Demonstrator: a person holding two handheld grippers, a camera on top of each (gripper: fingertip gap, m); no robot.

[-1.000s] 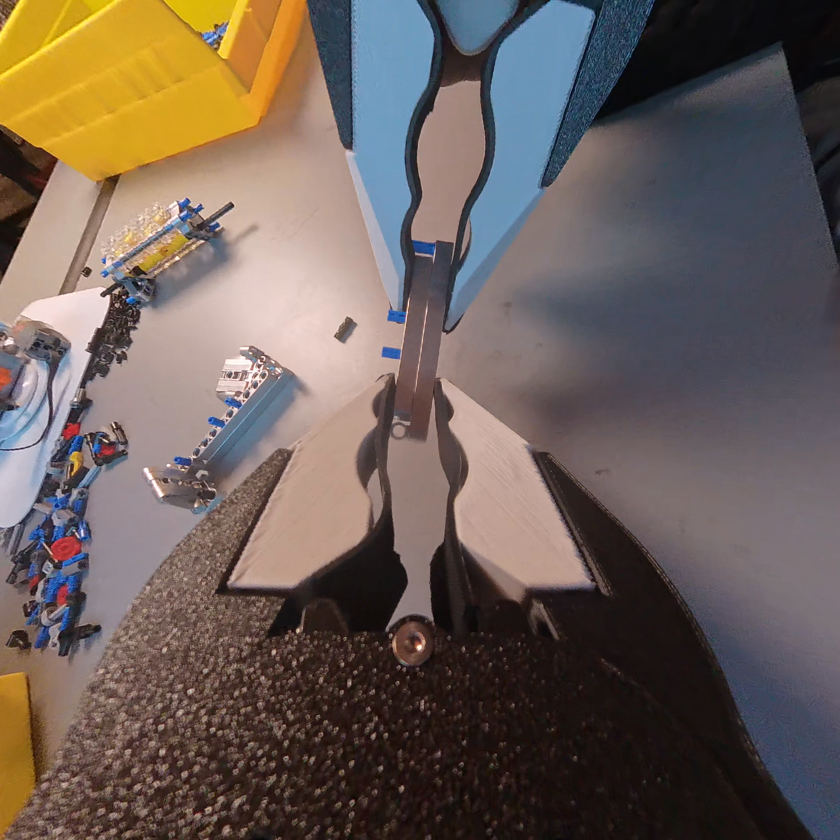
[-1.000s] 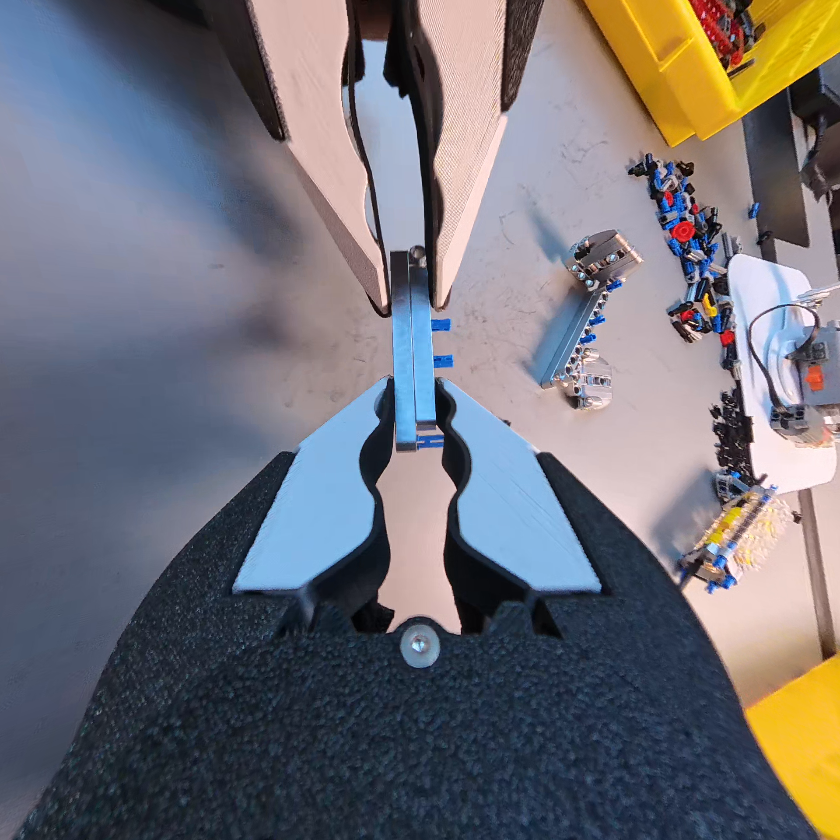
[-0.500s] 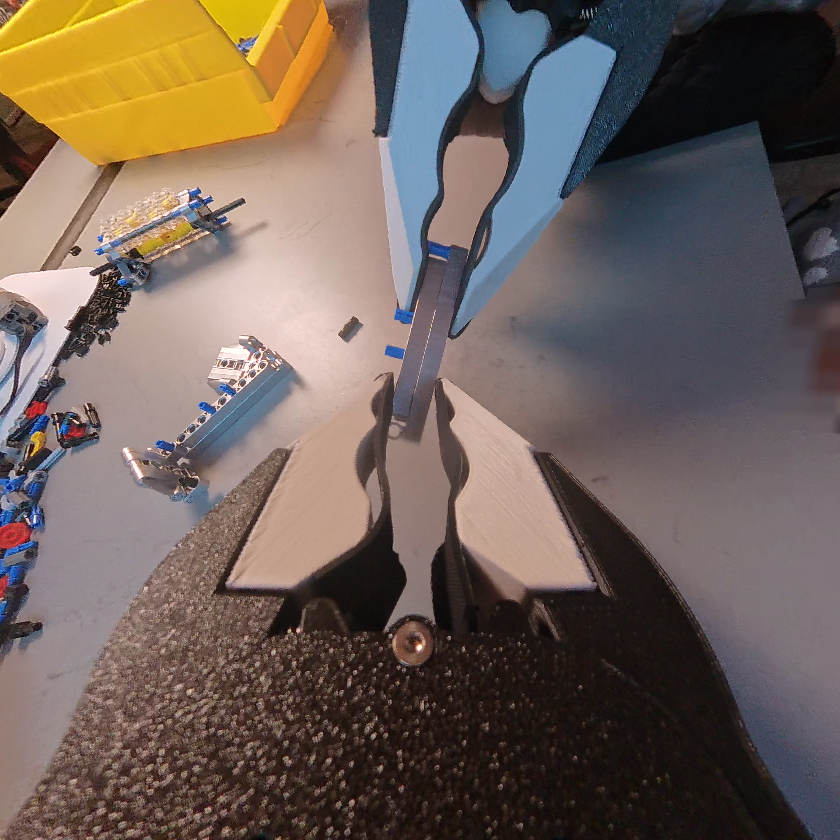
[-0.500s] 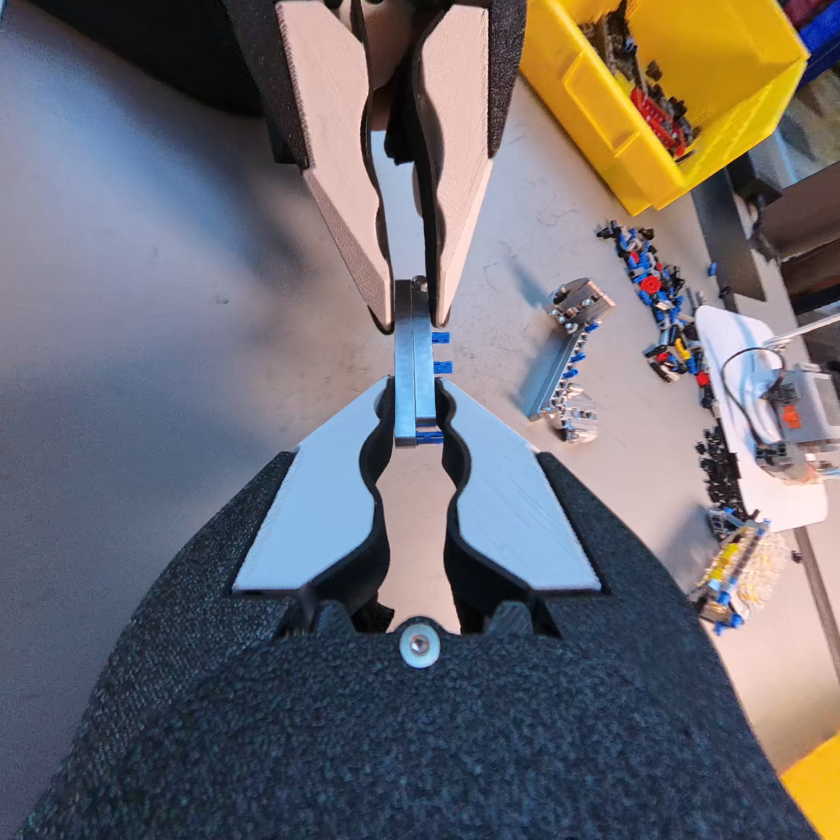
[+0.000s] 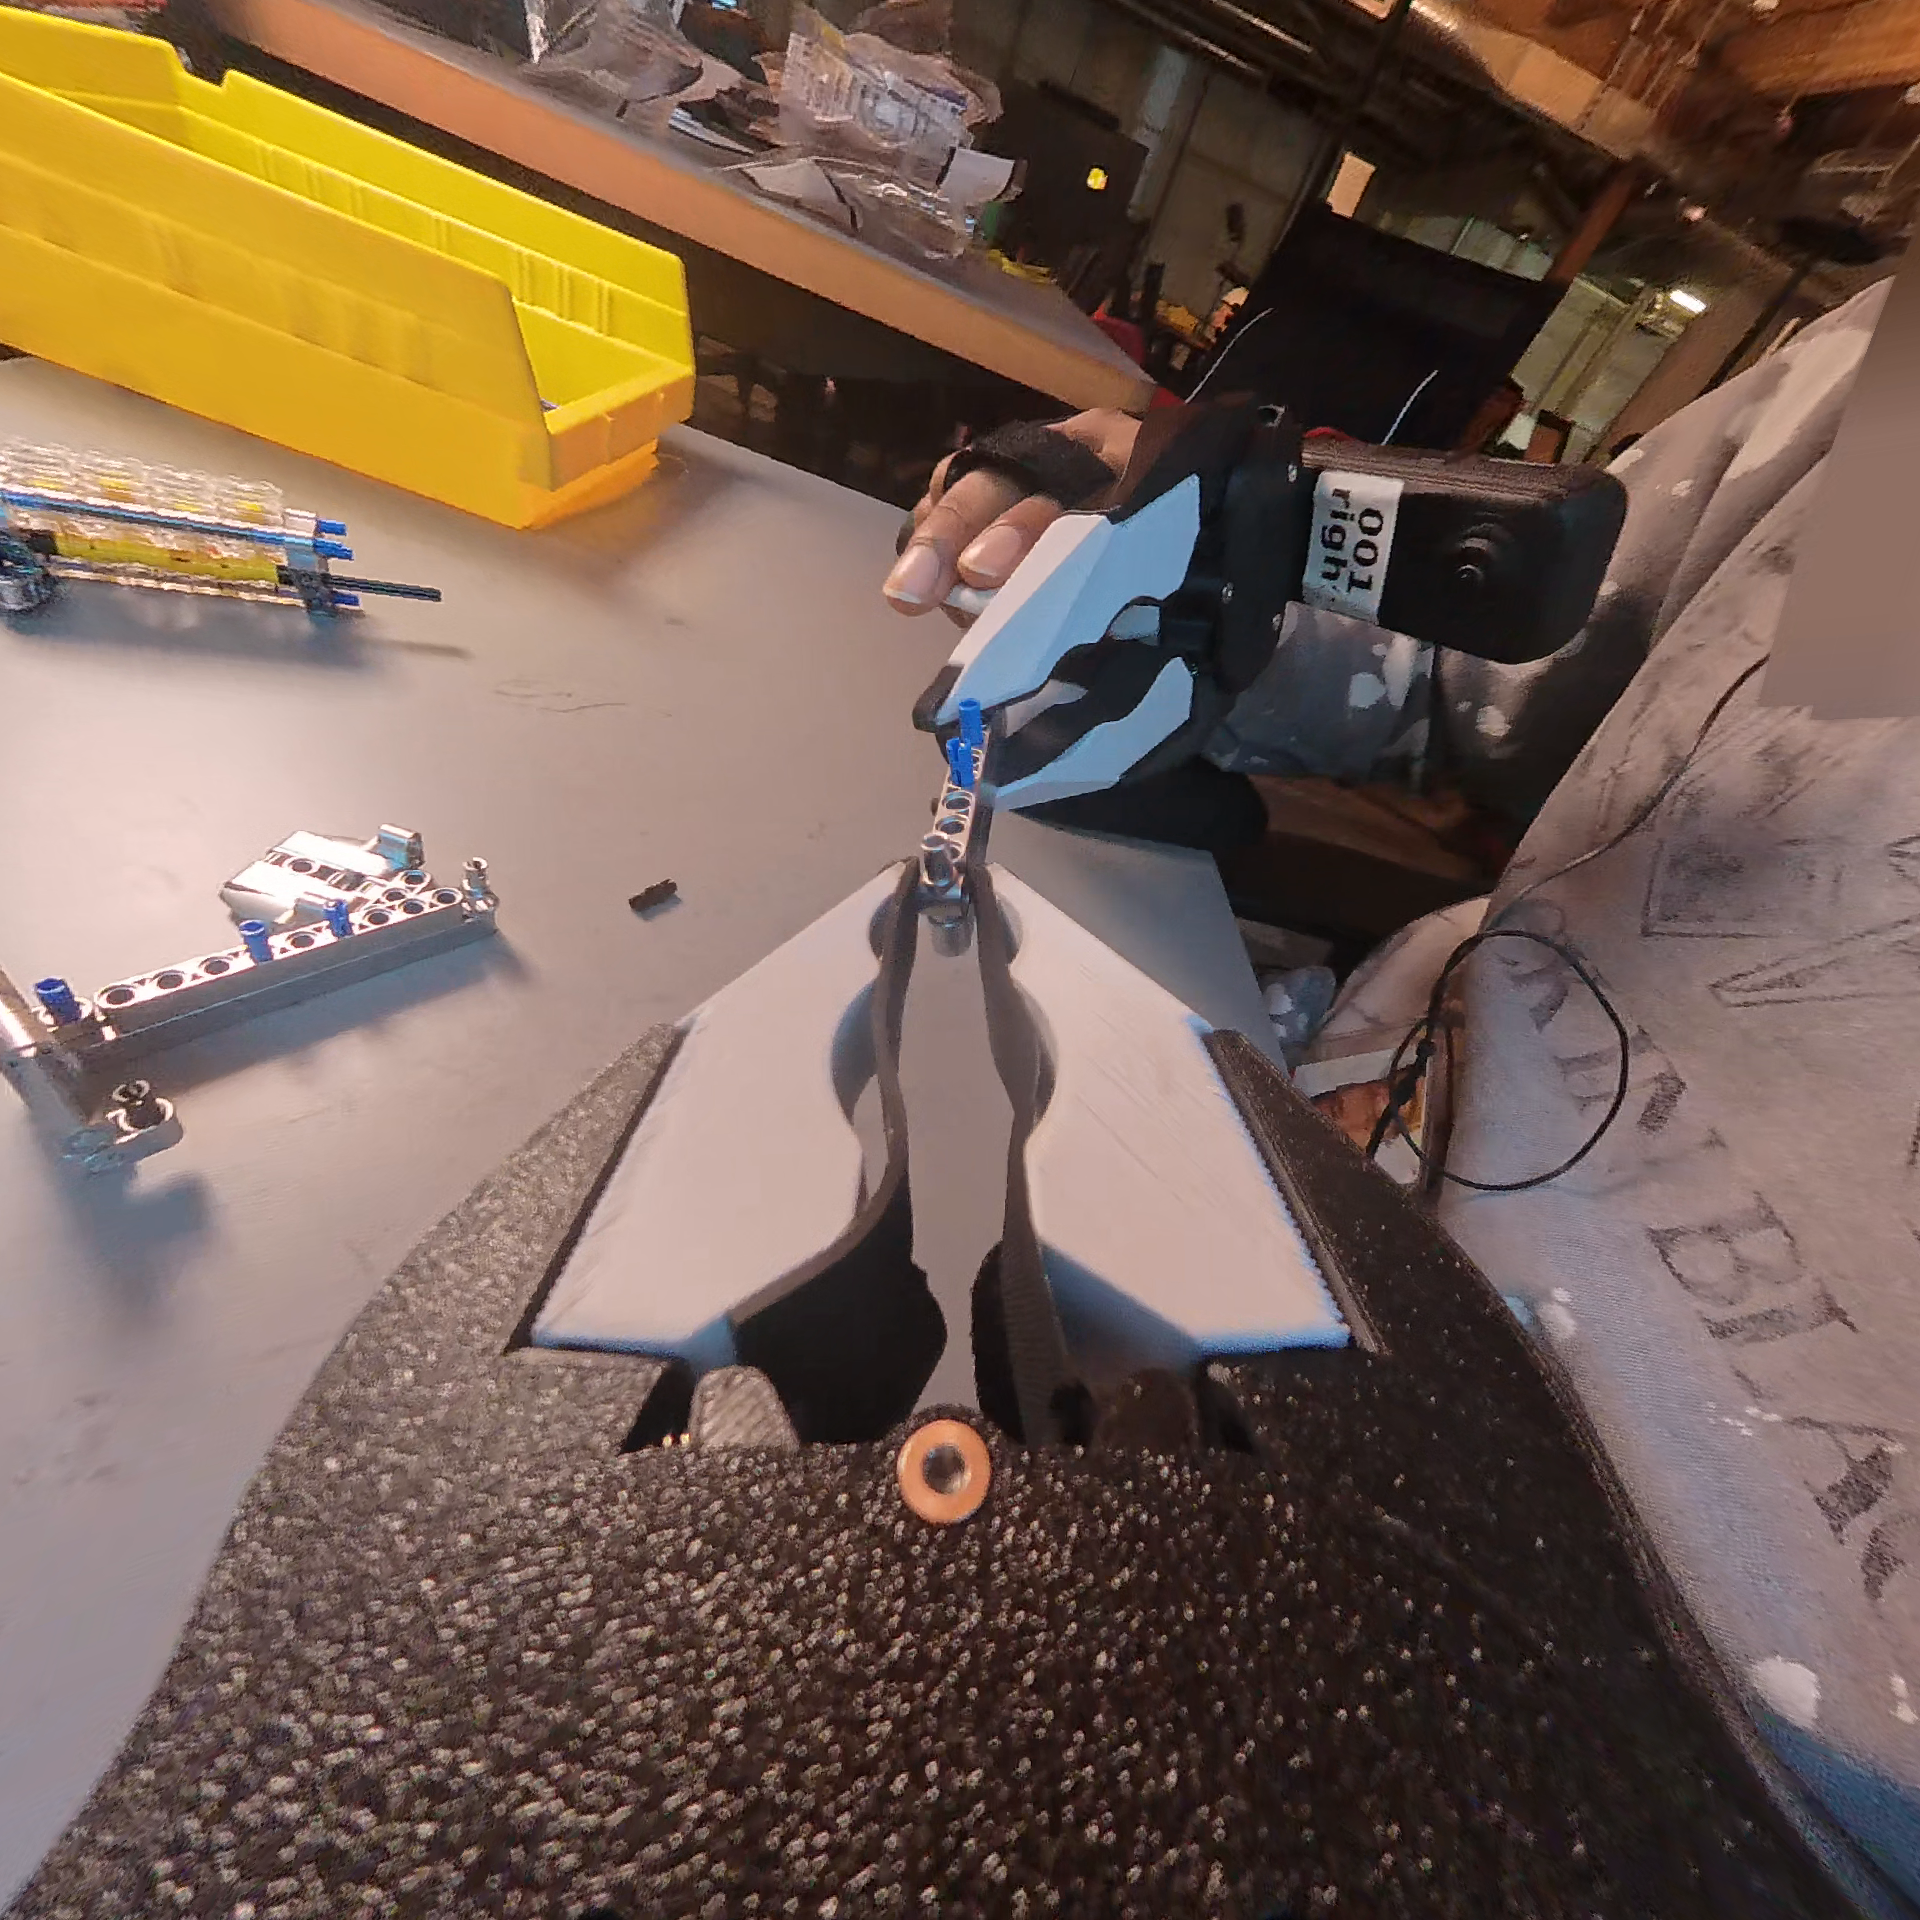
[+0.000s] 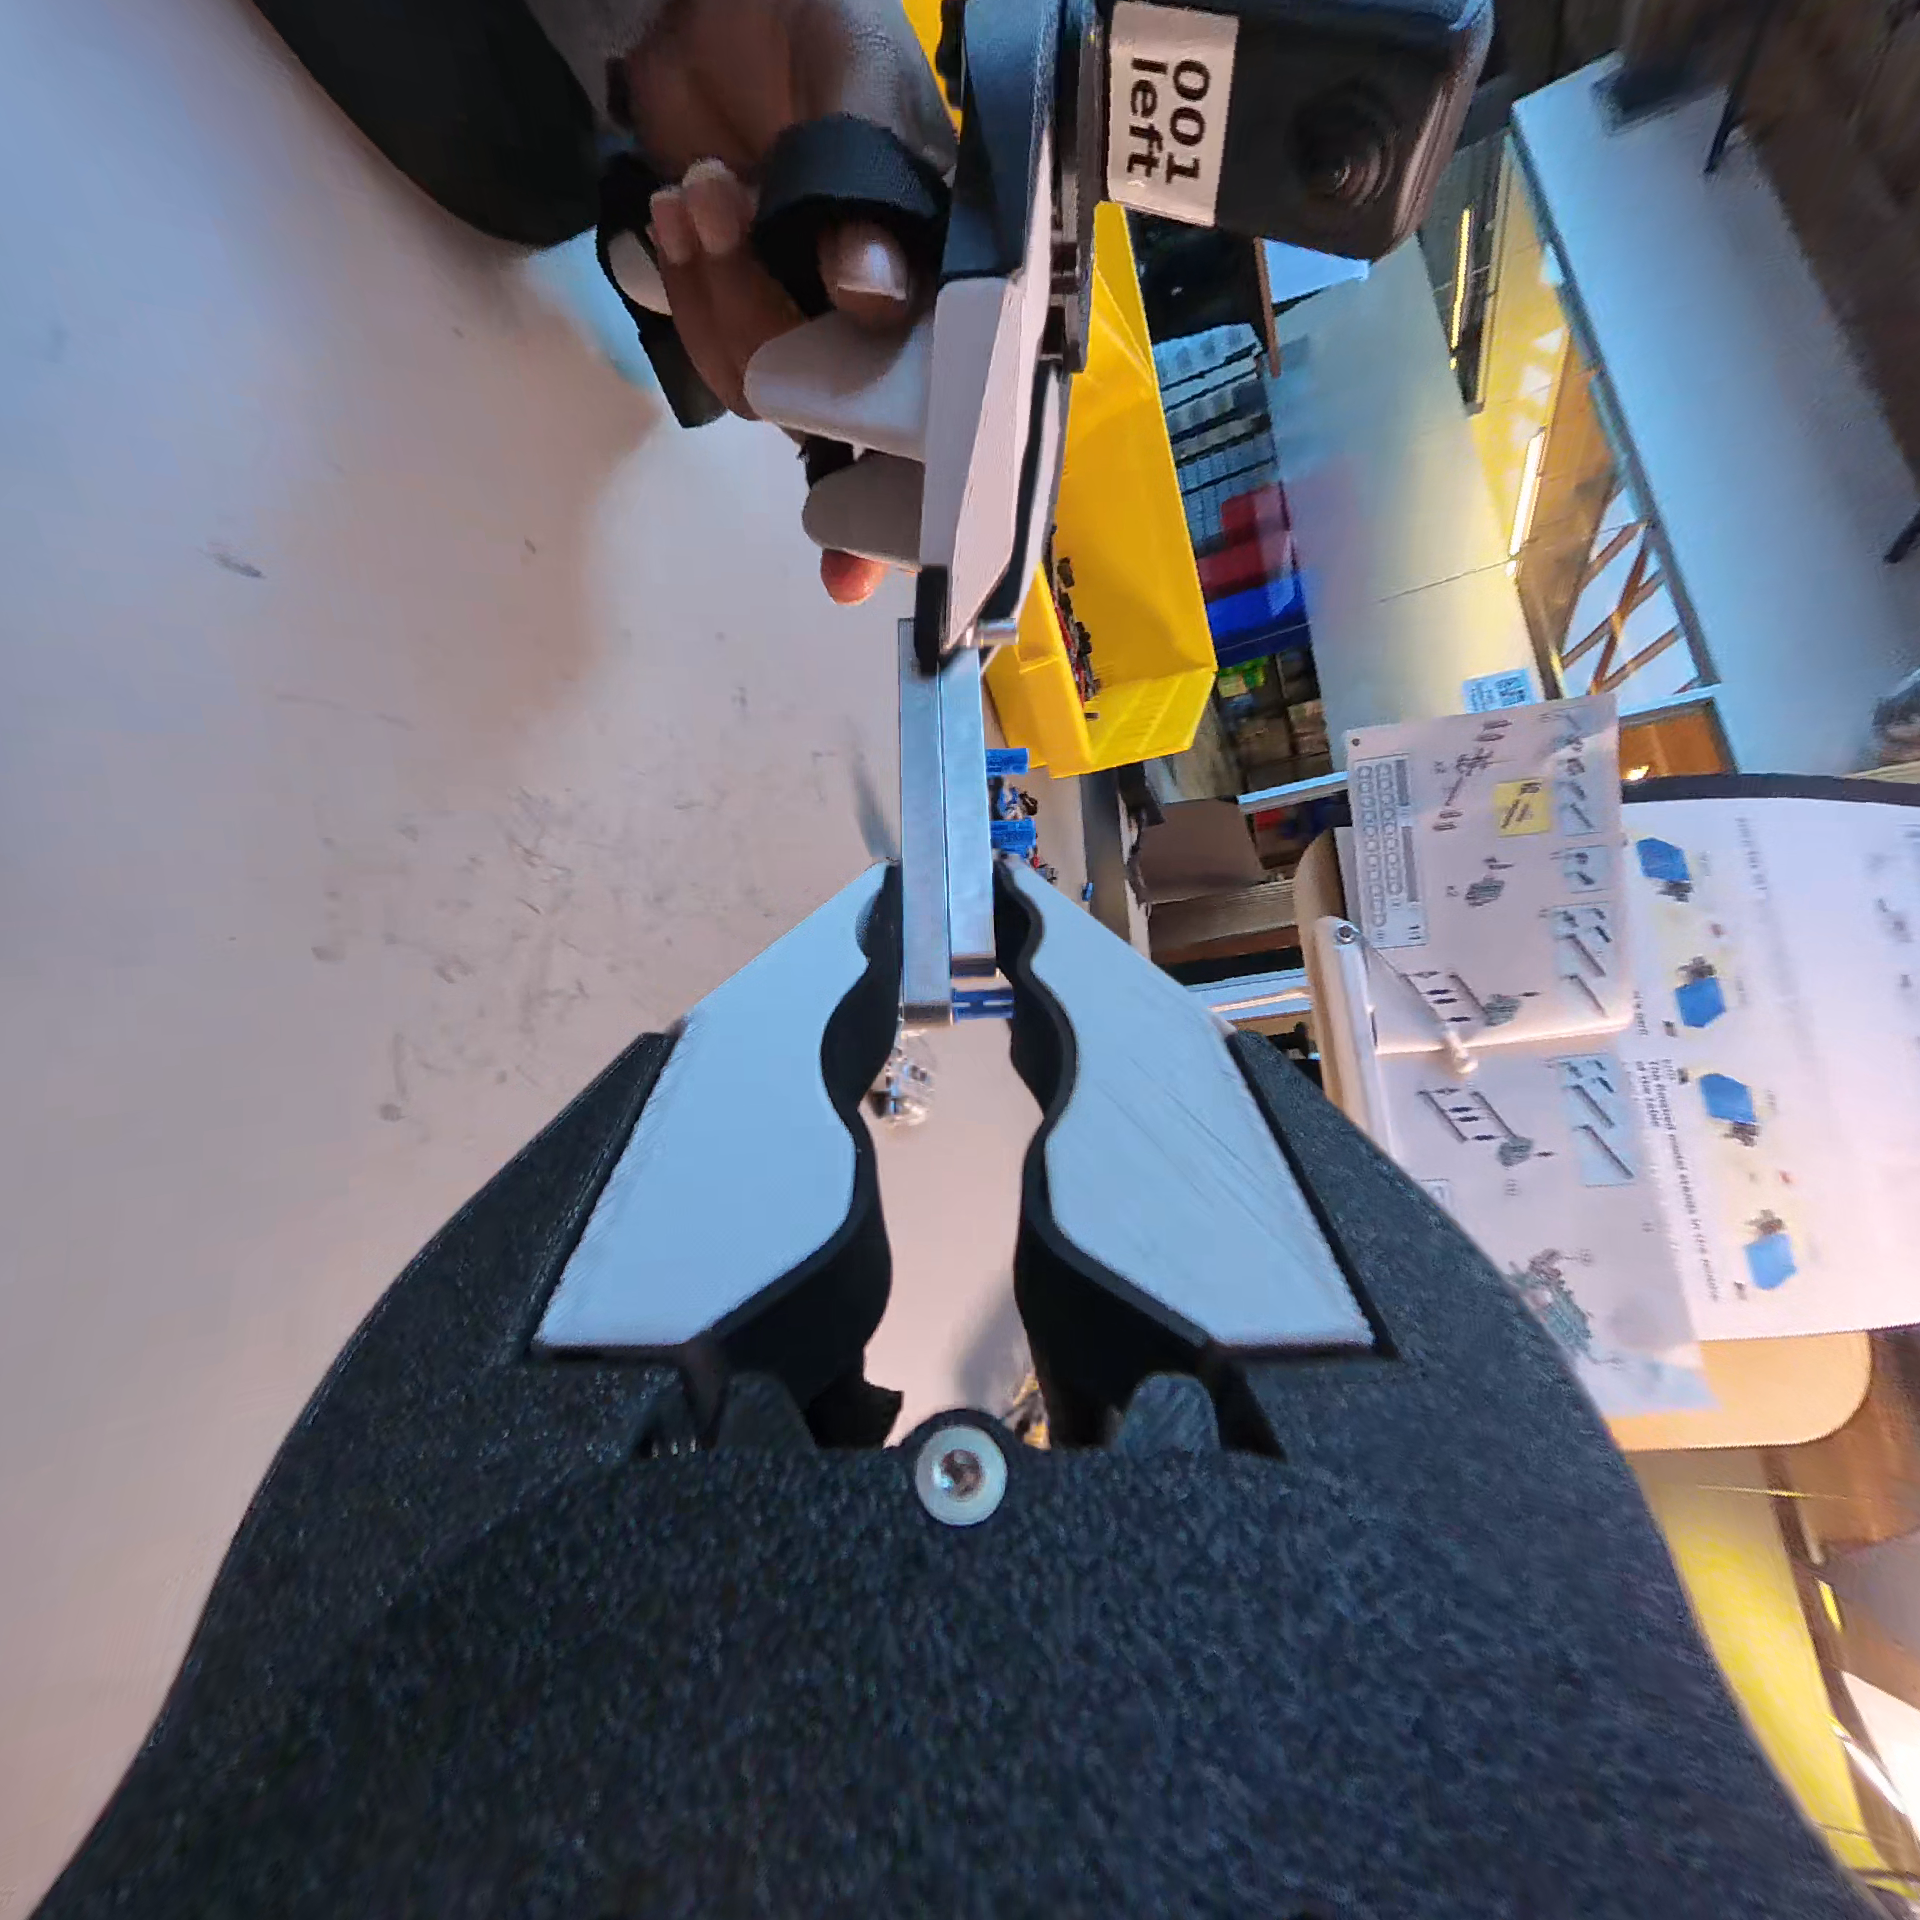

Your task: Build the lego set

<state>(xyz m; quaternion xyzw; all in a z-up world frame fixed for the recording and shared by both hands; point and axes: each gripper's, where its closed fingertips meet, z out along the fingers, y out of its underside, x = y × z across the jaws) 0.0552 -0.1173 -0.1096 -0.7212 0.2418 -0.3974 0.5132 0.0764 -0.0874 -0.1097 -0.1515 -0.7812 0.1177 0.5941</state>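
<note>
- Left gripper (image 5: 943, 896): fingers clamped on the near end of a grey perforated beam assembly (image 5: 954, 831) made of two beams side by side, held up off the grey table (image 5: 644, 665).
- Right gripper (image 6: 948, 935): closed on the opposite end of the same assembly, where blue pins (image 6: 1006, 798) stick out from one side.
- In the left wrist view, the right gripper (image 5: 977, 743) comes in from upper right, gripped by a hand (image 5: 987, 520) with a black strap.
- In the right wrist view, the left gripper (image 6: 951, 634) comes down from the top.
- On the table to the left: another grey beam assembly (image 5: 301, 956) with blue pins, a small black pin (image 5: 652, 895), and a clear-and-yellow build (image 5: 156, 530).
- Yellow bin (image 5: 312, 281) sits at the far table edge.
- Printed instruction sheet (image 6: 1558, 987) seen at right in the right wrist view.
</note>
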